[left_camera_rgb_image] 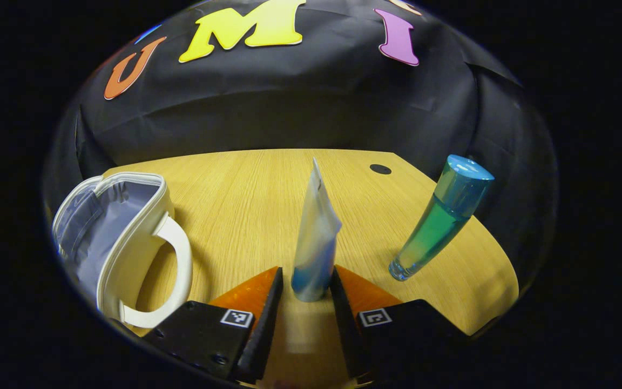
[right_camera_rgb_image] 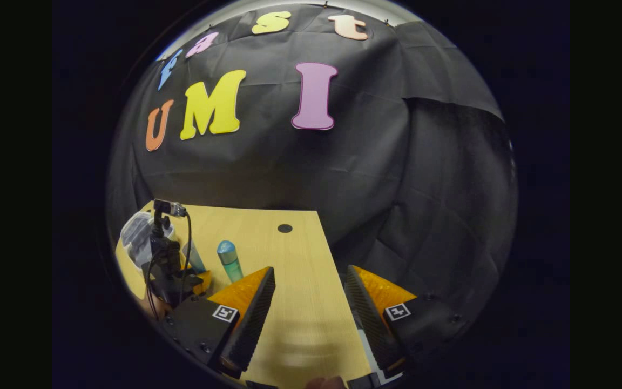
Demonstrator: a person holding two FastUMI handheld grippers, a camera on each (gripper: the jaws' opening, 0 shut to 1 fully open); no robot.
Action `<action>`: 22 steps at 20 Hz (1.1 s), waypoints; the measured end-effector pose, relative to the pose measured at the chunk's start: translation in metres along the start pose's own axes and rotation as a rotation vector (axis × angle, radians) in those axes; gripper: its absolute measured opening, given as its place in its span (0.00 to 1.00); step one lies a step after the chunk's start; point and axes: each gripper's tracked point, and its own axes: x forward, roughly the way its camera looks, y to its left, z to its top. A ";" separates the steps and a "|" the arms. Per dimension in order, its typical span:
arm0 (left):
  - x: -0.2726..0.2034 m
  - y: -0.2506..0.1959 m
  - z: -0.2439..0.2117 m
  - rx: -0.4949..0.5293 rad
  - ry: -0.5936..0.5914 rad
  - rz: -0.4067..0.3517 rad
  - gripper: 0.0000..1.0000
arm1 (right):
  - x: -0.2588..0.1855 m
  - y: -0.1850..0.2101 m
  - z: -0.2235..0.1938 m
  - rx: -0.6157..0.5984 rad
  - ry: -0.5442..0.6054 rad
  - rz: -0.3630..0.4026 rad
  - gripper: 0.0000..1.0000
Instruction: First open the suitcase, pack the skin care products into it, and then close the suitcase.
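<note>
While the left tool (left_camera_rgb_image: 305, 286) flanked its cap end without clear contact, the squeeze tube (left_camera_rgb_image: 316, 237) stood mid-worktop (left_camera_rgb_image: 246, 205): light, soft, best gripped low. Right tool (right_camera_rgb_image: 308, 302) open, empty.

Left gripper (left_camera_rgb_image: 305, 281): black housings, each marked with a square black-and-white tag; round screw heads are seen on one housing; ribbed inner faces are shown on the fingers. Right gripper (right_camera_rgb_image: 310, 286): matching black housings and square tags. Black cables are seen on the far unit, possibly from a small top-mounted module.
</note>
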 end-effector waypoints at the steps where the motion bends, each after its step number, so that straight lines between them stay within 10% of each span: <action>1: 0.001 0.001 0.000 0.002 0.003 0.006 0.52 | 0.005 0.003 -0.002 -0.010 0.001 0.008 0.80; 8: -0.028 -0.001 0.019 -0.009 -0.002 -0.049 0.45 | 0.029 0.052 -0.029 -0.083 0.016 0.158 0.80; 22: -0.160 0.061 0.087 -0.055 -0.071 0.076 0.37 | 0.134 0.172 -0.074 -0.011 0.119 0.368 0.81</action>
